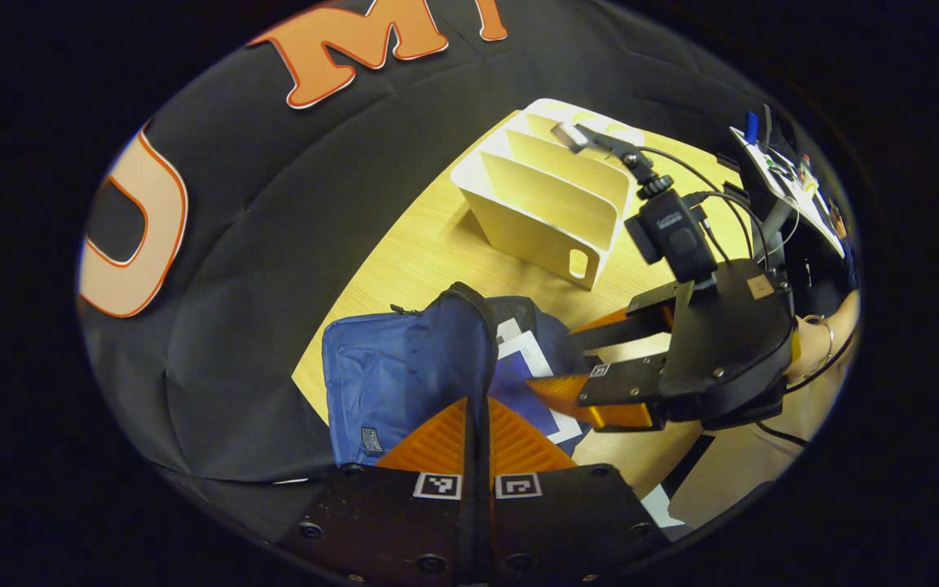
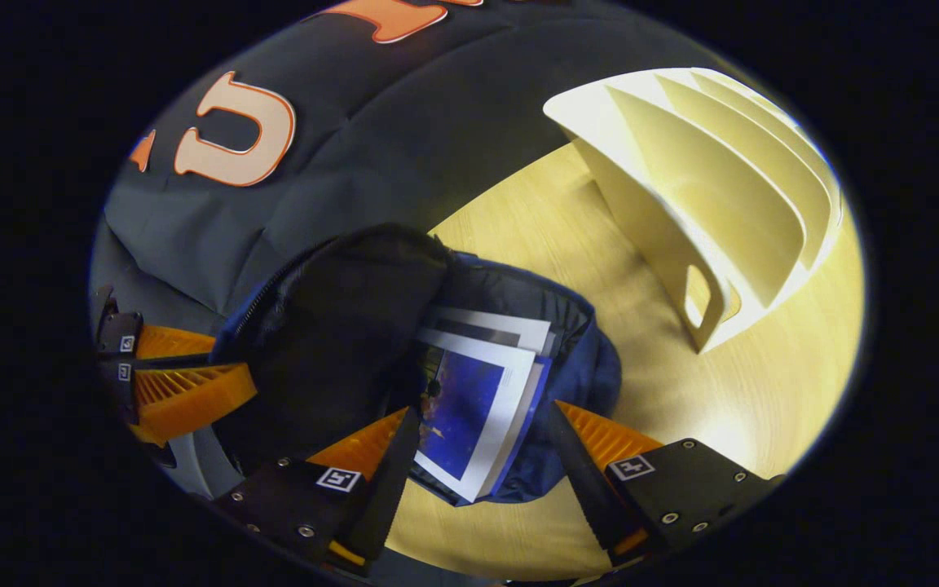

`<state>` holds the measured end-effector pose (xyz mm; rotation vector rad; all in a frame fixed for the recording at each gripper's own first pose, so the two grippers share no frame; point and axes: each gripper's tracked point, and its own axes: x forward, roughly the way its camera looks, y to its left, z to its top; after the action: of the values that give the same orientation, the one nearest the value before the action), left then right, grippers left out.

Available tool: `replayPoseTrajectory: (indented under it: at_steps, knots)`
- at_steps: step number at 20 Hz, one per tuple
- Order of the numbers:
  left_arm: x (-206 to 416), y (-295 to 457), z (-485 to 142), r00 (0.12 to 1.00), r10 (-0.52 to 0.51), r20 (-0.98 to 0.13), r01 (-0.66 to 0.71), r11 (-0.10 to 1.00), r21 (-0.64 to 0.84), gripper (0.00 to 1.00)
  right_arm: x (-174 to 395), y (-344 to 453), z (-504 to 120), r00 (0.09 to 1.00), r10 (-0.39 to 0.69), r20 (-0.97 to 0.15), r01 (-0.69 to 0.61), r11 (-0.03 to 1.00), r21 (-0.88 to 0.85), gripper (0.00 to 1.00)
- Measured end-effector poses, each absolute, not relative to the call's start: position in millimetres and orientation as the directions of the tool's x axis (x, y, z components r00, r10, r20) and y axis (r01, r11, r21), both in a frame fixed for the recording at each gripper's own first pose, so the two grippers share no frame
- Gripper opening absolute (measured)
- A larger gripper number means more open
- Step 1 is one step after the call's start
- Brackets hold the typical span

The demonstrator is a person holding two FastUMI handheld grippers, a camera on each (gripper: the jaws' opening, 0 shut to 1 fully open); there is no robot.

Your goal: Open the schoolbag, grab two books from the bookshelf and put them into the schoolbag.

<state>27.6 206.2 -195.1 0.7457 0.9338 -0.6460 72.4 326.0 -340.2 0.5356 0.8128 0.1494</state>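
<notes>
The schoolbag lies on the pale wooden worktop near the black cloth wall, blue with a dark lining, its top flap lifted so the mouth gapes. Well apart from it on the same worktop stands the cream bookshelf, its slanted slots showing no books. Inside the bag's mouth sit two books, stacked one on the other, the upper with a deep blue cover and white border. The left gripper has its orange fingers clenched on the bag's lifted flap, the dark fabric running up between them. The right gripper hangs over the bag's mouth with its fingers released and spread wide, one on each side of the books; whether they touch the books I cannot tell.
</notes>
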Motion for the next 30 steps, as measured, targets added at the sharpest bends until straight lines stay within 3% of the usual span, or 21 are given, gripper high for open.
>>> replayPoseTrajectory:
  at_steps: [7,13,14,16,19,26,30]
  knots:
    - [11,206,-229,0.358,-0.221,-0.907,0.751,0.646,0.139,0.03,72,242,-318,0.740,0.231,-0.632,0.171,0.844,0.509,0.94]
    - [-10,187,-257,0.272,-0.270,-0.924,0.756,0.654,0.031,0.23,49,187,-306,0.750,0.174,-0.638,0.215,0.848,0.484,0.94]
    - [-16,184,-261,0.259,-0.278,-0.925,0.750,0.662,0.011,0.42,47,178,-308,0.748,0.160,-0.644,0.224,0.853,0.472,0.94]
    - [-23,179,-273,0.233,-0.291,-0.928,0.733,0.680,-0.029,0.55,41,164,-308,0.743,0.141,-0.654,0.241,0.856,0.458,0.94]
    - [-27,170,-283,0.241,-0.292,-0.926,0.688,0.724,-0.049,1.00,34,143,-305,0.733,0.142,-0.666,0.246,0.856,0.454,0.94]
    - [-41,91,-271,0.324,-0.346,-0.880,0.600,0.795,-0.091,1.00,17,73,-268,0.746,0.132,-0.652,0.164,0.913,0.373,0.94]
    - [-40,40,-246,0.436,-0.378,-0.817,0.535,0.839,-0.102,1.00,1,18,-226,0.788,0.083,-0.610,0.095,0.963,0.253,0.94]
